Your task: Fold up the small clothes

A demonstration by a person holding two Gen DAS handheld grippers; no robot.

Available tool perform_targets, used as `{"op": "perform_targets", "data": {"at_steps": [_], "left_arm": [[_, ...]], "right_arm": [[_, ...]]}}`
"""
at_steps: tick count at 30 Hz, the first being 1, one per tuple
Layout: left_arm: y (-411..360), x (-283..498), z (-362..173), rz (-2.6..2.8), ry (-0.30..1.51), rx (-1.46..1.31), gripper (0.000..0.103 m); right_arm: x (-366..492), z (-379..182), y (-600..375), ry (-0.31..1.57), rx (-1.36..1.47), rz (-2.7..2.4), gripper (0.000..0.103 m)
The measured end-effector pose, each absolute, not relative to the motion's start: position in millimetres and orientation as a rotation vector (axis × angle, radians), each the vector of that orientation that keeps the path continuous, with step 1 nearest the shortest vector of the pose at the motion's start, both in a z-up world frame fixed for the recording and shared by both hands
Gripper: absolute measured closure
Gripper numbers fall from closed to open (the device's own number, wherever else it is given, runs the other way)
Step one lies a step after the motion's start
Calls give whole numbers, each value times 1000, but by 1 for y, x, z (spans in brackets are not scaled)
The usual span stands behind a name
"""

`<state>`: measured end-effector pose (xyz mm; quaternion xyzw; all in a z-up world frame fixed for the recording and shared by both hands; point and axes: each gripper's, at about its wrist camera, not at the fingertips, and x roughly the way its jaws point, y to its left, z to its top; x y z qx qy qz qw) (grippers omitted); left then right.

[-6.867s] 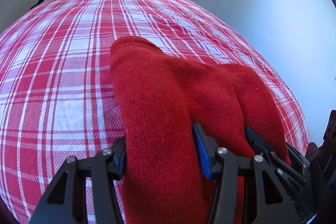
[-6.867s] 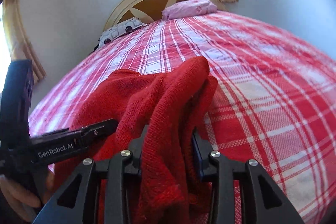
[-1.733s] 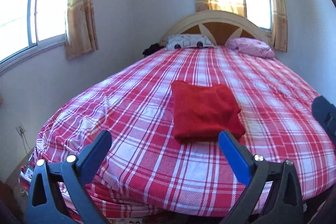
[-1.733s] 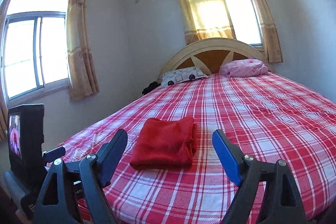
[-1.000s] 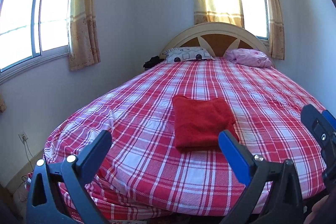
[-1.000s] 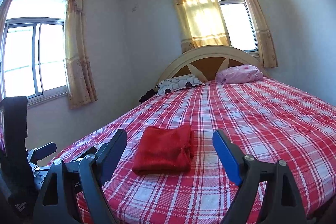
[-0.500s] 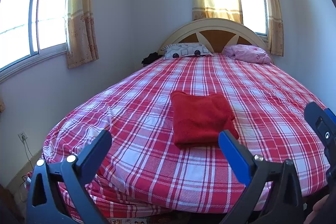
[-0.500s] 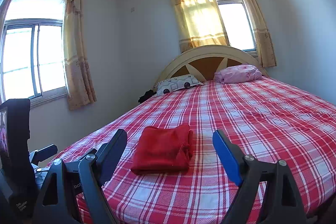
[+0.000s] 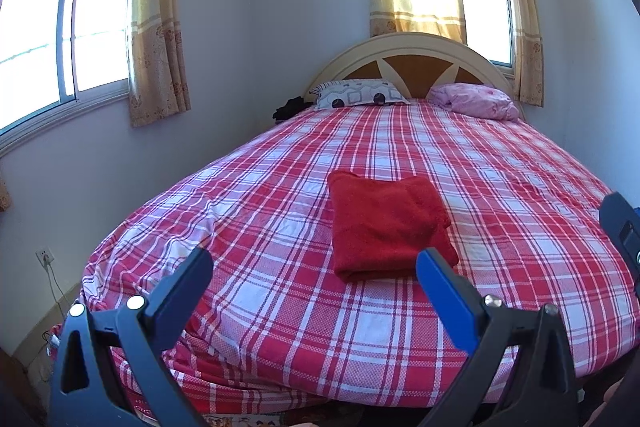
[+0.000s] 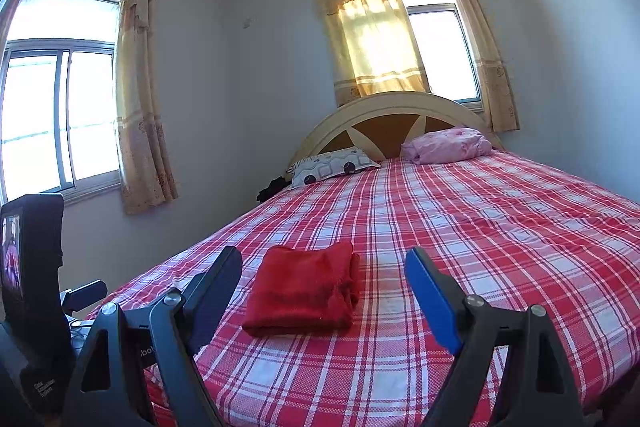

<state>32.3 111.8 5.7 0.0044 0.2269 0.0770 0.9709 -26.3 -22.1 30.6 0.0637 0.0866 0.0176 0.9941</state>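
Note:
A red knitted garment [image 9: 386, 223] lies folded into a flat rectangle on the red-and-white plaid bed [image 9: 280, 187]; it also shows in the right wrist view [image 10: 306, 289]. My left gripper [image 9: 314, 269] is open and empty, held back off the foot of the bed, well short of the garment. My right gripper [image 10: 324, 269] is open and empty too, also back from the bed. The right gripper's edge [image 9: 622, 231] shows at the far right of the left wrist view; the left gripper's body [image 10: 32, 279] shows at the left of the right wrist view.
A patterned pillow [image 9: 360, 95] and a pink bundle [image 9: 476, 101] lie at the arched headboard [image 9: 408, 59]. Windows with yellow curtains [image 9: 156, 15] line the left and far walls. A wall socket and cable [image 9: 46, 259] sit low on the left.
Since 6.9 s ago both grippers have let go of the red garment and pulled back from the bed. Over the last second the views have barely shifted.

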Motion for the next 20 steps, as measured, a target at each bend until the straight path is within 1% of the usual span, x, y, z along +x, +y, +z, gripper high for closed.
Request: {"op": "perform_targets", "data": {"at_steps": [20], "left_arm": [[114, 37, 2, 133, 478, -1, 0]], "right_arm": [[-25, 26, -24, 197, 140, 20, 19]]}}
